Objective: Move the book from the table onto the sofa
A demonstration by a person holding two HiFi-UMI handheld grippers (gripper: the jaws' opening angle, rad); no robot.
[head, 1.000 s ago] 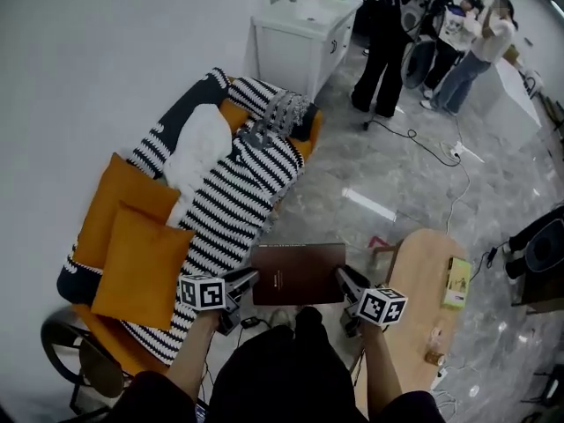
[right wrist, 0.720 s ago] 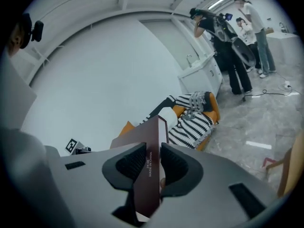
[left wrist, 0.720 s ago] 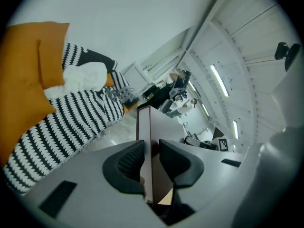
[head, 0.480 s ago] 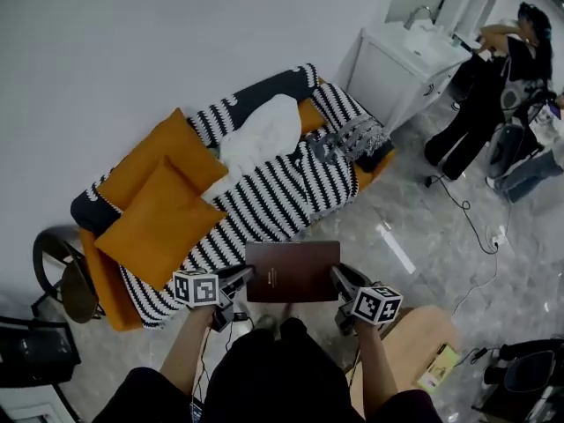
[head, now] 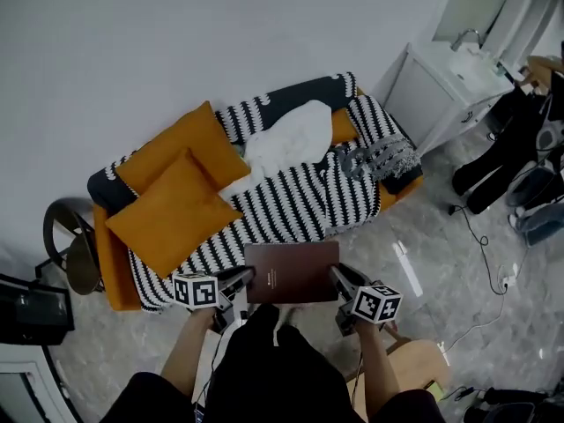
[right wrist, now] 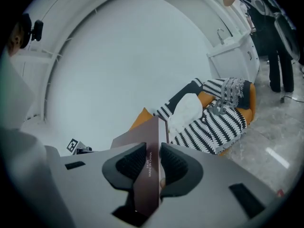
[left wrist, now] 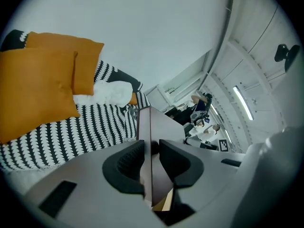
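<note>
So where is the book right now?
Head view, low centre: the book is gripped between the left claw and right claw, just short of the striped sofa.

One book [head: 293,271]; two grippers: left gripper [head: 246,277], right gripper [head: 338,276]; two orange cushions [head: 172,152] [head: 181,217]; one sofa [head: 106,263]

Book [head: 293,271] held btwn left gripper [head: 246,277] and right gripper [head: 338,277], one clamped on each side edge, just before sofa [head: 291,214] front. On sofa: two cushions [head: 181,205] at L, overlapping; cloth [head: 286,141] centre-rear. Chair [head: 72,256] L of sofa, sink cabinet [head: 436,82] to R. Table [head: 416,364] nearest, R of person.
</note>
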